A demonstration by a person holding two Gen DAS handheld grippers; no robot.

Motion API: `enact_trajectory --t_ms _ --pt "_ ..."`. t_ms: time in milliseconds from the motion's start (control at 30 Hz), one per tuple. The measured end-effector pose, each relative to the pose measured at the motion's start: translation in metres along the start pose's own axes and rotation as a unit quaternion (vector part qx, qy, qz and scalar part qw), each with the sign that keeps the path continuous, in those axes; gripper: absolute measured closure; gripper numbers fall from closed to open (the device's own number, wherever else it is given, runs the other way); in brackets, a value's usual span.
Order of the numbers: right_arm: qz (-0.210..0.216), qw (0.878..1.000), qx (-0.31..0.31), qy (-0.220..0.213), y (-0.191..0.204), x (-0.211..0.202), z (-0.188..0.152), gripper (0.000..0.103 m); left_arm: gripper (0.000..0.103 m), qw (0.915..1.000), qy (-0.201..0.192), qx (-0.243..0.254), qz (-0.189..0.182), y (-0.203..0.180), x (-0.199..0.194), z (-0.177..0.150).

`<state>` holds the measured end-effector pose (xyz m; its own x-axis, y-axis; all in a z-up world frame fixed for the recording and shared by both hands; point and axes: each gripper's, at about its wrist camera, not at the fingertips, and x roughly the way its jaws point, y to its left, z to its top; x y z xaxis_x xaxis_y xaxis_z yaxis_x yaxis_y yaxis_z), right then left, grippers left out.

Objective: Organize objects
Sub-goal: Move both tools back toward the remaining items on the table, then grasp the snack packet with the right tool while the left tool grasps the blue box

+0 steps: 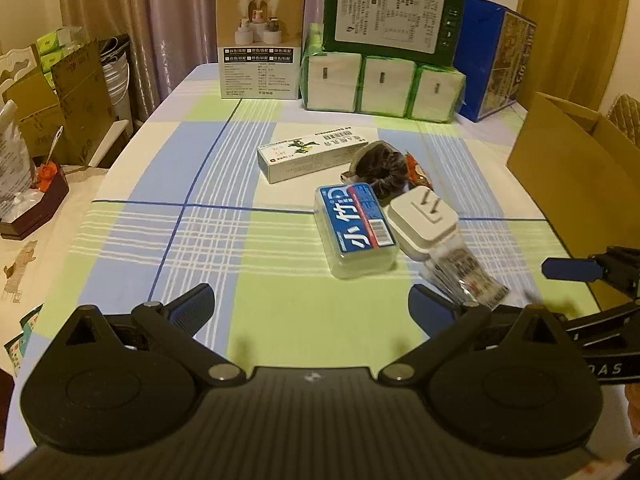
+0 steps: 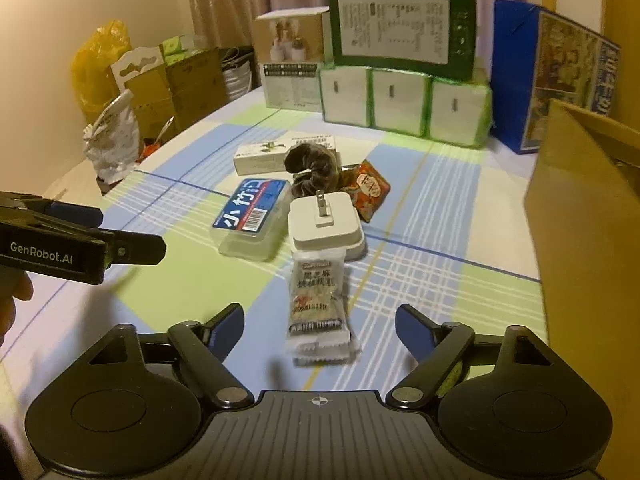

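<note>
A small pile of objects lies mid-table. It holds a clear plastic box with a blue label point(image 1: 354, 230) point(image 2: 252, 220), a white plug adapter point(image 1: 424, 220) point(image 2: 326, 228), a dark scrunchie point(image 1: 384, 168) point(image 2: 314, 168), a long white carton point(image 1: 308, 156) point(image 2: 260, 156), a red packet point(image 1: 416, 172) point(image 2: 370, 190) and a silver snack packet point(image 1: 466, 276) point(image 2: 318, 300). My right gripper point(image 2: 320, 314) is open, and the snack packet lies between its fingers in that view. My left gripper point(image 1: 312, 304) is open over bare cloth, left of the packet.
An open cardboard box point(image 1: 572, 176) point(image 2: 588, 216) stands at the table's right edge. Tissue packs point(image 1: 380, 88), a green carton point(image 1: 392, 16), a beige product box point(image 1: 260, 40) and a blue bag point(image 1: 496, 60) line the far side. Bags and cartons point(image 1: 60, 96) crowd the left.
</note>
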<state>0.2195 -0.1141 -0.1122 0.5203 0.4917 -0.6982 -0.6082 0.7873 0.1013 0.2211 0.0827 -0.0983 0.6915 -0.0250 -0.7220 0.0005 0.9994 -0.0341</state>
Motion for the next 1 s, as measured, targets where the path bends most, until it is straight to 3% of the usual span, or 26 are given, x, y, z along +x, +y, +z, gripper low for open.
enact_trajectory --t_ms 400,467,500,767,1000 --pt "0.002 0.999 -0.031 0.026 0.003 0.049 0.003 0.052 0.002 1.0 -0.004 0.0 -0.005 0.001 0.033 -0.01" --pt "-0.003 0.999 -0.037 0.03 0.005 0.051 0.003 0.066 0.002 0.9999 -0.004 0.007 -0.007 -0.002 0.035 -0.01" --pt "-0.007 0.999 -0.037 0.031 0.006 0.051 0.003 0.068 0.002 0.9999 -0.006 0.013 -0.006 -0.003 0.036 -0.01" --pt "-0.064 0.997 0.032 0.04 -0.021 0.032 0.001 0.069 0.003 0.9994 -0.017 0.022 -0.02 -0.015 0.047 -0.002" --pt "-0.088 0.993 0.069 0.037 -0.04 0.034 0.002 0.069 0.023 0.9984 -0.032 0.046 -0.009 -0.039 0.073 0.014"
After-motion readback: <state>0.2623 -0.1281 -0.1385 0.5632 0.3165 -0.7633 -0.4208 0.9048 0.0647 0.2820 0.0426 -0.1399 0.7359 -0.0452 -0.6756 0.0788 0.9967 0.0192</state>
